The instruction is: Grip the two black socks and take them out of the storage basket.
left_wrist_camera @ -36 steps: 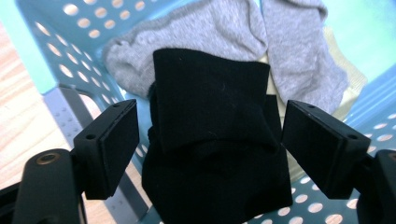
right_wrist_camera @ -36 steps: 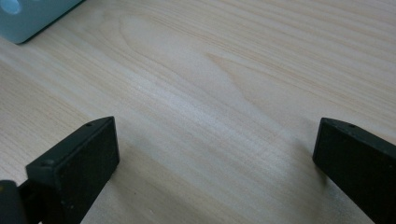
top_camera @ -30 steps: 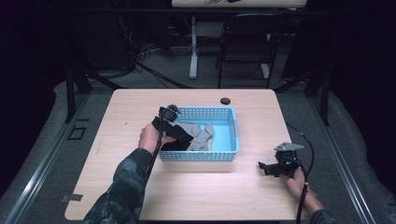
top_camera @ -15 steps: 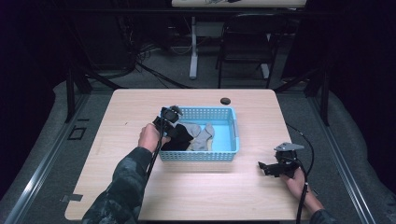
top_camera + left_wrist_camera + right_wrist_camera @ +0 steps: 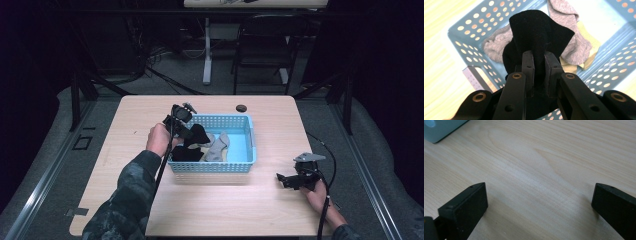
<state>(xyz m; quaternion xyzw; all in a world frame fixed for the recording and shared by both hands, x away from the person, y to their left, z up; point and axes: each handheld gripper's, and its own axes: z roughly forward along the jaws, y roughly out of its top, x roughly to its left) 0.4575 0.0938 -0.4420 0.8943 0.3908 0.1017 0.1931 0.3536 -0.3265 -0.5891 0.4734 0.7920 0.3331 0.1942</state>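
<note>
A blue perforated basket (image 5: pixel 247 150) stands mid-table and holds socks. My left gripper (image 5: pixel 187 132) hangs over the basket's left end, shut on a black sock (image 5: pixel 537 37) that droops from its jaws above the pile. Below it lie a grey sock (image 5: pixel 571 30), a yellowish sock (image 5: pixel 586 50) and another black sock (image 5: pixel 186 154). My right gripper (image 5: pixel 286 181) rests low over the bare table at the front right, open, with nothing between its fingers (image 5: pixel 464 207). A corner of the basket (image 5: pixel 439 130) shows at the upper left of the right gripper view.
A small dark round object (image 5: pixel 242 107) lies near the table's far edge behind the basket. The wooden table (image 5: pixel 220 205) has bare room in front and to the left of the basket. Chairs and table legs stand beyond the far edge.
The left gripper has lifted the black sock a little higher and nearer the basket's left wall. The right gripper has stayed put.
</note>
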